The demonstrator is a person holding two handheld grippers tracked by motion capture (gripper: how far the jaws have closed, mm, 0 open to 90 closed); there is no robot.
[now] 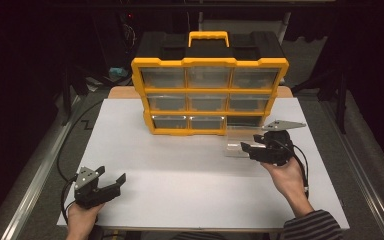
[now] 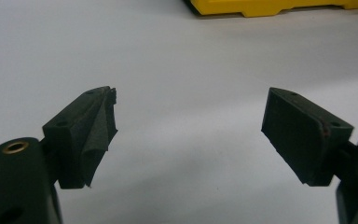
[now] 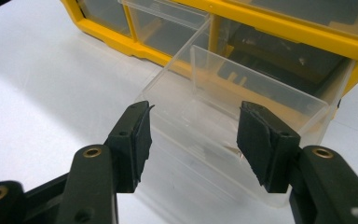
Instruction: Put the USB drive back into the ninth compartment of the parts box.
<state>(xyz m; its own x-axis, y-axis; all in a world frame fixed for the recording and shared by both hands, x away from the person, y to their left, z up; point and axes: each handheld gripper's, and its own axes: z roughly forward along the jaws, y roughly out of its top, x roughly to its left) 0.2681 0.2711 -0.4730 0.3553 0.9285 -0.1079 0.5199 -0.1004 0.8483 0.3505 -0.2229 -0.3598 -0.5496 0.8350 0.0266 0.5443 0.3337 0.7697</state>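
Note:
A yellow and black drawer cabinet [image 1: 209, 90] stands at the back of the white table [image 1: 180, 190]. Its bottom right slot [image 1: 245, 121] is dark and open. A clear plastic drawer [image 1: 239, 140] sits pulled out in front of that slot; whether its back end is still inside I cannot tell. My right gripper [image 1: 245, 148] is at the drawer's near end. In the right gripper view its jaws [image 3: 193, 126] stand apart on either side of the drawer's [image 3: 242, 88] front corner, with no pad pressing on it. My left gripper [image 1: 111, 175] rests wide open and empty at the table's near left [image 2: 191, 116].
The cabinet's other drawers are closed. Its yellow base [image 2: 270, 7] shows at the top of the left gripper view. A wooden board [image 1: 122, 92] sticks out behind the table. Metal rails [image 1: 35, 180] run along both sides, and cables trail from each gripper.

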